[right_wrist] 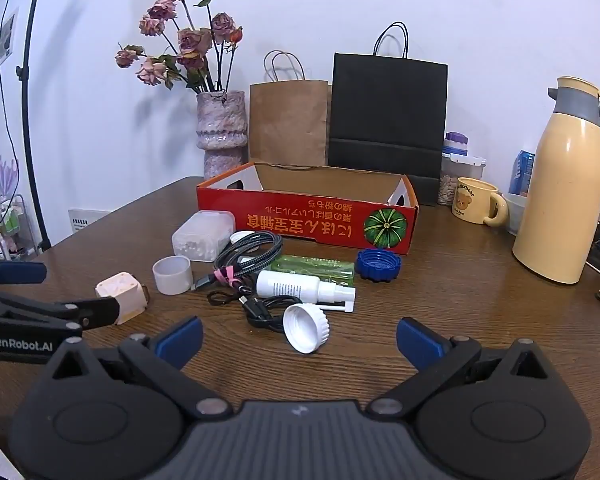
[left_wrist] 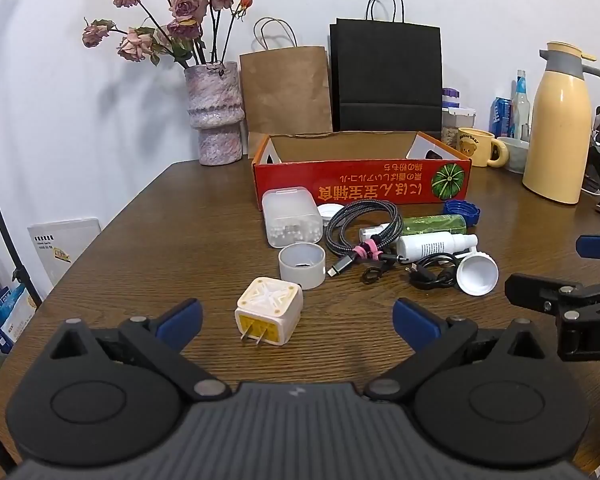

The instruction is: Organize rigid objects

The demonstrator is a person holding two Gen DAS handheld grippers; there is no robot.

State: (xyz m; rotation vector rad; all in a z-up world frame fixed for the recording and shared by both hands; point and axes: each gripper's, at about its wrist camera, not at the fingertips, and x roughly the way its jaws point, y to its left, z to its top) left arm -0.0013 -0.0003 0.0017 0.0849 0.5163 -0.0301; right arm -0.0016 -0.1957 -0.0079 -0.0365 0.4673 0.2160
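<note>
Left gripper (left_wrist: 297, 326) spread wide, blue pads apart, nothing held or touched; between them on the dark wooden table (left_wrist: 148, 248) a cream cube-shaped plug adapter (left_wrist: 269, 310), its two metal prongs pointing toward the camera, lying clear of both pads. Right gripper (right_wrist: 299, 340) likewise at full spread and empty, a white ribbed screw cap (right_wrist: 306, 328) resting tilted on its edge just ahead of the gap, open side facing the camera. Beyond the cap, a white spray bottle (right_wrist: 300, 286) lying flat, long axis left to right, nozzle end toward the right, partly covering a tangled thin black cable (right_wrist: 260, 312). Behind that, a green translucent bottle (right_wrist: 314, 268) on its side, same left-right axis, its left end hidden under a coiled braided grey-and-black cable (right_wrist: 252, 256) tied with a pink strap. Near the coil, a short translucent white open cylinder (right_wrist: 172, 275) standing upright and a frosted plastic box of small white pieces (right_wrist: 204, 235); contents too blurred to identify. Blue scalloped screw lid (right_wrist: 379, 265) to the right of the green bottle. Further back, a shallow red cardboard box with a pumpkin picture (right_wrist: 308, 220), open-topped, its floor mostly hidden by the front wall. In the right view, the adapter half covered by the left gripper's black arm; in the left view, the right gripper cut off at the frame edge.
</note>
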